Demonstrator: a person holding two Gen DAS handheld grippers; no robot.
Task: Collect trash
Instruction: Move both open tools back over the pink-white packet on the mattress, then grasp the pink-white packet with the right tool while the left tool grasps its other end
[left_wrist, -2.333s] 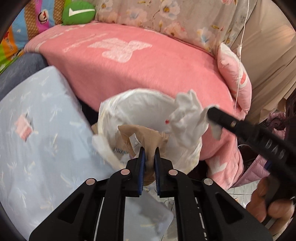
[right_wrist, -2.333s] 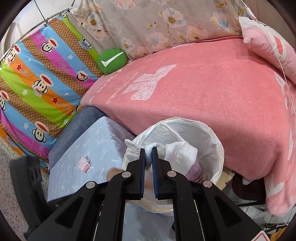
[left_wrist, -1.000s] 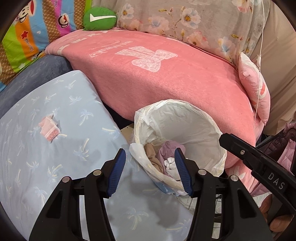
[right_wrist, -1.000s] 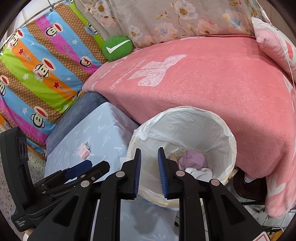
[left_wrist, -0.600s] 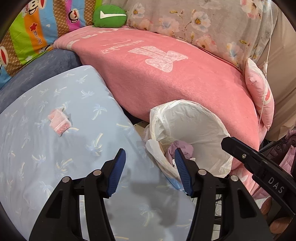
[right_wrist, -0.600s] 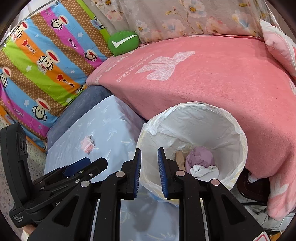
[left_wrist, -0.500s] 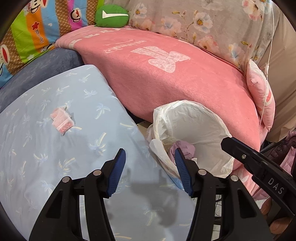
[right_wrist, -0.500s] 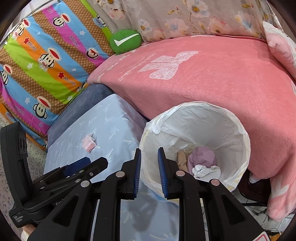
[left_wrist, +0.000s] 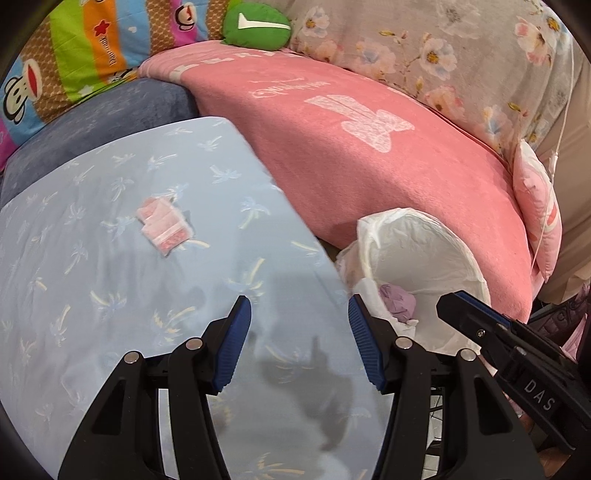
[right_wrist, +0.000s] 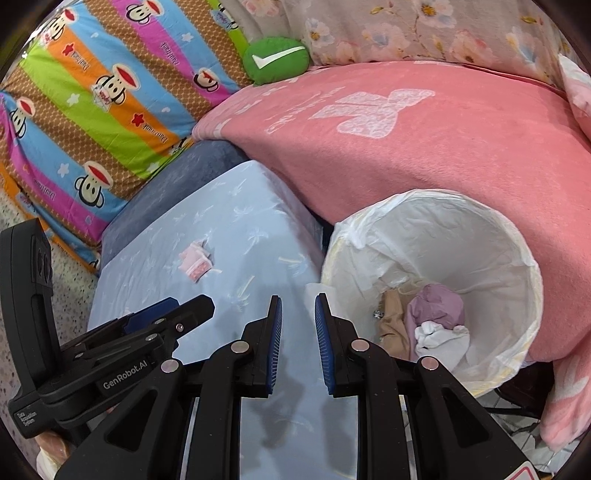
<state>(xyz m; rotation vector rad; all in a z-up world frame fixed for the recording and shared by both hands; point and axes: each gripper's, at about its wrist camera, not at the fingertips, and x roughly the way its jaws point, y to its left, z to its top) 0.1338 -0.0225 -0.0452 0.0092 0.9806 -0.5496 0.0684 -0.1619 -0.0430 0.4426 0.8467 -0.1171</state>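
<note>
A small pink wrapper (left_wrist: 162, 227) (right_wrist: 195, 264) lies on the light blue palm-print tabletop (left_wrist: 110, 295) (right_wrist: 229, 229), well ahead and to the left of both grippers. My left gripper (left_wrist: 299, 328) is open over the table's right part, nothing between its blue pads. My right gripper (right_wrist: 297, 328) hovers at the table's right edge, its jaws a narrow gap apart and empty. Beside the table stands a bin lined with a white bag (left_wrist: 417, 258) (right_wrist: 436, 266); it holds crumpled purple (right_wrist: 436, 304), white and tan trash.
A pink blanket (left_wrist: 369, 147) covers the sofa behind the bin. A green cushion (right_wrist: 277, 59), a striped cartoon quilt (right_wrist: 85, 92) and a floral cloth (left_wrist: 443, 48) lie at the back. A blue-grey cushion (right_wrist: 173, 177) sits beyond the table. The other gripper's body shows at each view's edge.
Both grippers let their trash fall into the bin, then swung left from over it to above the blue table. The pink wrapper now sits nearer the middle of both views.
</note>
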